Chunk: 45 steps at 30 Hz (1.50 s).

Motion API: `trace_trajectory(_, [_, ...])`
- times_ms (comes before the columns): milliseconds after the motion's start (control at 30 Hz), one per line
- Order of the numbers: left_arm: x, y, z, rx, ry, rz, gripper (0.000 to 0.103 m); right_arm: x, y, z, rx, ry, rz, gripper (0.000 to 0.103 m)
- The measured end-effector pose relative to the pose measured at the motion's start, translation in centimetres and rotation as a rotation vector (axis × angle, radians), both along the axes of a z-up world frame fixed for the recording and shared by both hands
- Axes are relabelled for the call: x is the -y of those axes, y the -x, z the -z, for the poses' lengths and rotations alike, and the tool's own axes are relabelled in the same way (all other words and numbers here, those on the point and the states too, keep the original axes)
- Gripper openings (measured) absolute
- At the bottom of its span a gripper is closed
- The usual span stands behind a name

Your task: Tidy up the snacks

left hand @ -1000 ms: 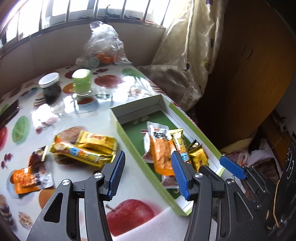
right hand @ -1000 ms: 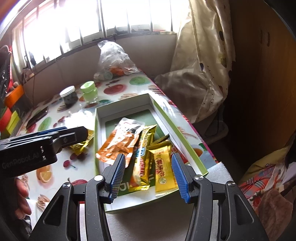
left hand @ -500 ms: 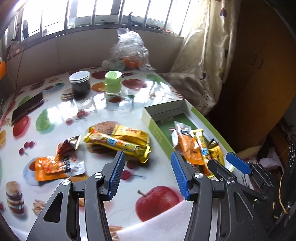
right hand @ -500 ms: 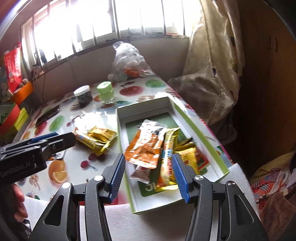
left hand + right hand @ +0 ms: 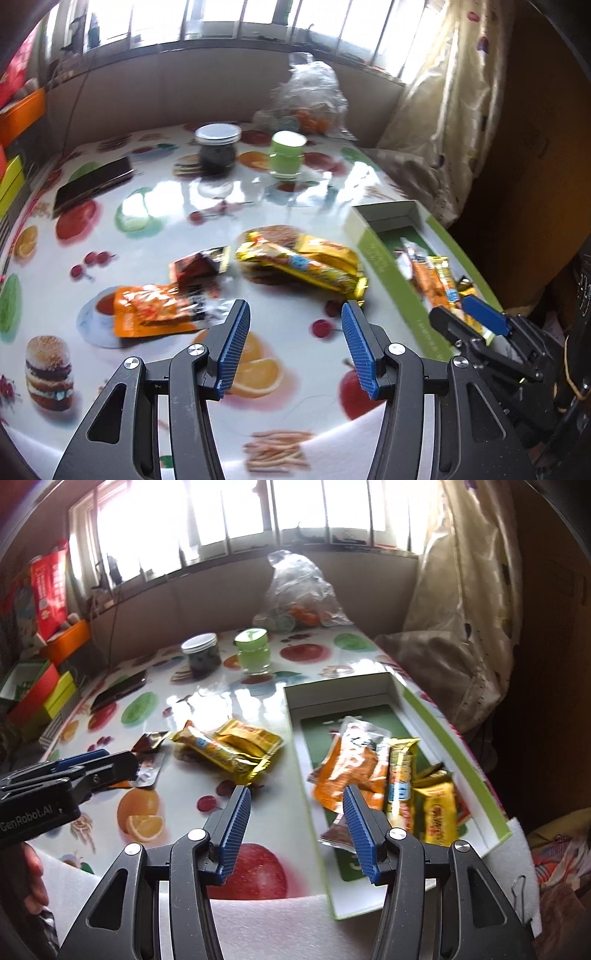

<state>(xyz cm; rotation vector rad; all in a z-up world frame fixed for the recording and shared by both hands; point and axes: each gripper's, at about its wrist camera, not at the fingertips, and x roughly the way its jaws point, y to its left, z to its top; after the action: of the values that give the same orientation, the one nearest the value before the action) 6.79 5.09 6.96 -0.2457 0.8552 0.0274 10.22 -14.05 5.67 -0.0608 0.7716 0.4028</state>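
both claws, left claw (image 5: 293,345) and right claw (image 5: 293,825), hang released and empty. several snacks (image 5: 384,775) already lie in the green box (image 5: 491,797); yellow packets (image 5: 303,262) and an orange pouch (image 5: 155,310) wait on the surface (image 5: 155,206).

My fruit-printed surface (image 5: 155,206) carries a green-rimmed box (image 5: 421,709), yellow snack packs (image 5: 301,262), an orange packet (image 5: 155,310), a dark wrapper (image 5: 199,264), two jars (image 5: 216,149), a phone (image 5: 92,184) and a plastic bag (image 5: 312,98).

Loose snacks (image 5: 303,260) left of box (image 5: 384,258)
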Motion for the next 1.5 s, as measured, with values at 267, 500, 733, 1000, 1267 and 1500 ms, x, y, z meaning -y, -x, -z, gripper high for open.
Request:
trace_trajectory(267, [-4.2,1.0,1.8,-0.037,0.008,-0.094,0.053,-3.2,-1.5,0.9,-0.028,0.013,-0.099,0.052])
trace_trajectory(500, [-7.0,1.5,3.1,-0.061,0.027,-0.149,0.053,-6.4,-3.3,1.8,-0.042,0.061,-0.176,0.052])
trace_trajectory(733, [-9.6,1.4,4.5,-0.090,0.037,-0.187,0.053,-9.1,-5.6,3.1,-0.055,0.143,-0.228,0.052])
trace_trajectory(1000, [-11.8,0.8,5.8,-0.116,0.074,-0.228,0.053,-11.4,-6.9,4.4,-0.068,0.220,-0.285,0.052])
trace_trajectory(1267, [-12.6,0.4,6.5,-0.122,0.086,-0.227,0.053,-12.3,-7.5,5.4,-0.114,0.201,-0.305,0.052])
trace_trajectory(1500, [-12.7,0.1,6.5,-0.119,0.098,-0.212,0.053,-12.7,-7.1,5.4,-0.131,0.158,-0.303,0.024])
